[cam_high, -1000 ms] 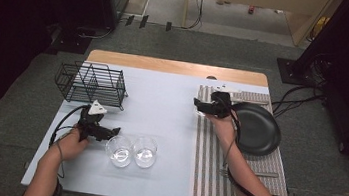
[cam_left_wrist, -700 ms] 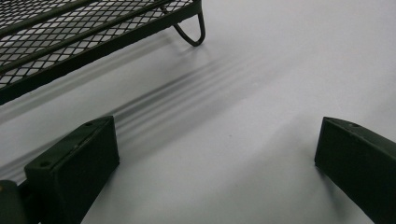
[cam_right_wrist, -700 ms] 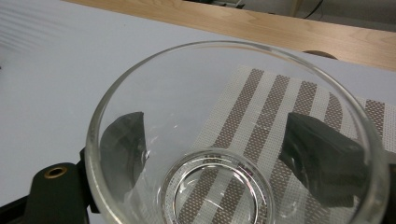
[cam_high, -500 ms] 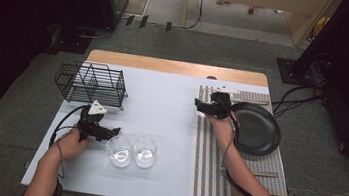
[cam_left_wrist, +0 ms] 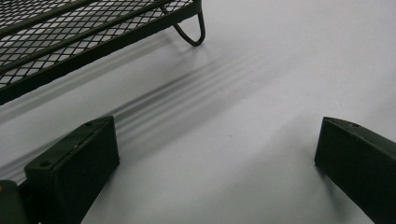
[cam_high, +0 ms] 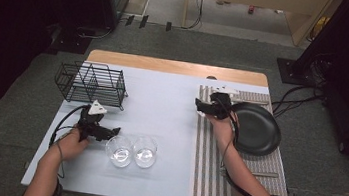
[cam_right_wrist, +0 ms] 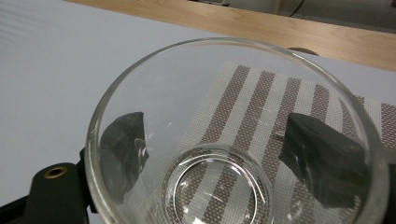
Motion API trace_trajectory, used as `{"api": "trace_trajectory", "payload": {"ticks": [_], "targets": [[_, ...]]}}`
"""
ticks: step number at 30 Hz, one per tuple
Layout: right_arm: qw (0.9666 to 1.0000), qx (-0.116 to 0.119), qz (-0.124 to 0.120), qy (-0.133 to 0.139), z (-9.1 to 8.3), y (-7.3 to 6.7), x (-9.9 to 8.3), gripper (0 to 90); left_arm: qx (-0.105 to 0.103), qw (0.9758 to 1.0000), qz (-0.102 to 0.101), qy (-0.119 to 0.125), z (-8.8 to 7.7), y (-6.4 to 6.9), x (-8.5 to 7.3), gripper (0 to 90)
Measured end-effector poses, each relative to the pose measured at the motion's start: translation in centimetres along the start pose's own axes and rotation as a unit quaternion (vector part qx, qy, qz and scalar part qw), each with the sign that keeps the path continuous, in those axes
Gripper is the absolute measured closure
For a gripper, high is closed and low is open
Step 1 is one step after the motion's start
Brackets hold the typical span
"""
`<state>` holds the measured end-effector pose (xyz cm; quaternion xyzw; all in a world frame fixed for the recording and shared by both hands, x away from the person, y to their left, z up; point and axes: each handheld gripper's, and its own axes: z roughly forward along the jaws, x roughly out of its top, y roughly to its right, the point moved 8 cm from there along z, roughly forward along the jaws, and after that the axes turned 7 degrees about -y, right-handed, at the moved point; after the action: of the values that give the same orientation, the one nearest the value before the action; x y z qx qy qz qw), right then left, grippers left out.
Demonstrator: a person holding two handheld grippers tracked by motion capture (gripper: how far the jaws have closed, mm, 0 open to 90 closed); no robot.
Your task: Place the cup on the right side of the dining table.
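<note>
Here the right gripper (cam_high: 200, 106) (tilted leftward) clasps a glass (cam_right_wrist: 233, 140).

Glass (cam_right_wrist: 233, 140) in right claw (cam_right_wrist: 229, 158): clear, glossy, smooth, thick base. Claw jaws: matt black plastic by the look. Placemat (cam_right_wrist: 261, 107): woven, coarse mesh, brown and off-white stripes. Table (cam_left_wrist: 261, 93): pale, smooth, matt covering; bare wood strip at far edge, satin. Dish rack (cam_left_wrist: 70, 32): black wire and diamond mesh, metal, semi-matt. Plate (cam_high: 256, 131): black, slight sheen. Two glasses (cam_high: 131, 150): clear, shiny.
</note>
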<state>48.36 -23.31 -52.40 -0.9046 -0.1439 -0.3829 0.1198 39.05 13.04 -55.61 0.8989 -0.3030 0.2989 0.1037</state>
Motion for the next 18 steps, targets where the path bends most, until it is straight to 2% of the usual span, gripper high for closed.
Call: {"api": "trace_trajectory", "payload": {"ticks": [18], "targets": [[1.0,-0.006,0.004,-0.003,-0.03,-0.27,-0.09,18.4,0.0,1.0,0.0,0.0,0.0,0.0,0.0,0.0]]}}
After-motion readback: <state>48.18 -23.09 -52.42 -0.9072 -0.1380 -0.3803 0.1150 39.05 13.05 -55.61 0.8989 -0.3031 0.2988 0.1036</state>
